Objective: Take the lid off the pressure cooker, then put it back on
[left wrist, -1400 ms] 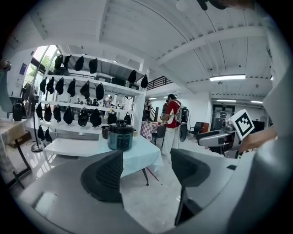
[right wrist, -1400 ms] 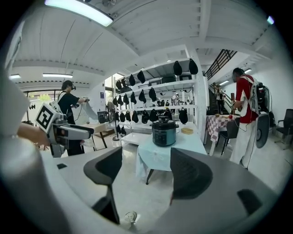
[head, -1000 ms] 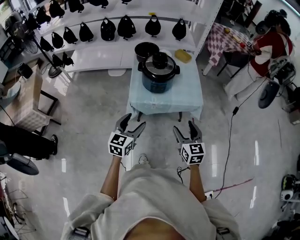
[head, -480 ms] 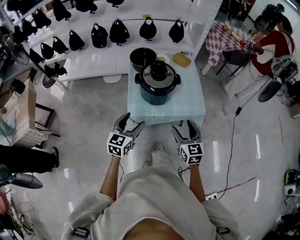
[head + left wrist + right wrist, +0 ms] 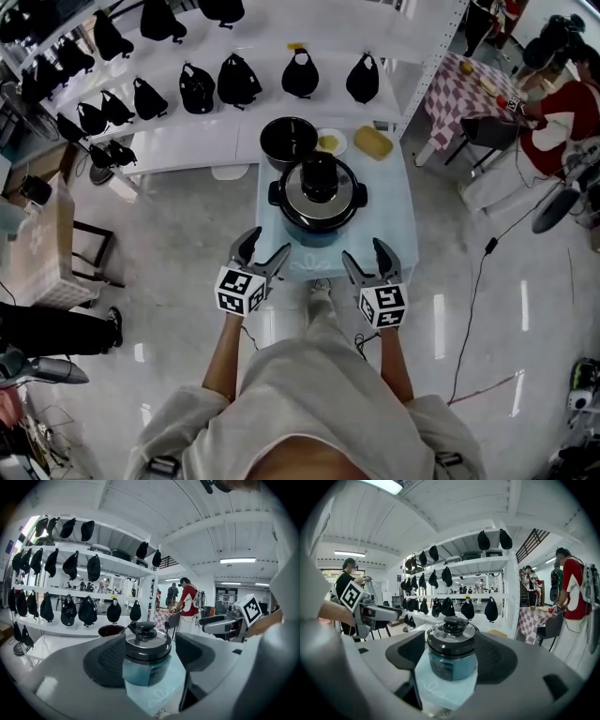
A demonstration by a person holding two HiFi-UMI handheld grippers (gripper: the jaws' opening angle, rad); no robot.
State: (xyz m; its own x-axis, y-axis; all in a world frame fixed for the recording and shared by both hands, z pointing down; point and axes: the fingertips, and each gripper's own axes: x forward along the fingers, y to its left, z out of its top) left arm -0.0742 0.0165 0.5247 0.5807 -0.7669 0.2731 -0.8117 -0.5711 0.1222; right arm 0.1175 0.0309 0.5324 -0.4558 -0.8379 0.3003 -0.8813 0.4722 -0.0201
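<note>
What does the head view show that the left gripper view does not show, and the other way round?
Only the head view: the yellow block and the small plate behind the pressure cooker, and the person's torso. Only the left gripper view: the ceiling light. Both: the cooker on the table with its lid on, the dark bowl behind it, the shelves of black caps, and the left tongs open, holding nothing.

All views toward pressure cooker (image 5: 319, 195)
</note>
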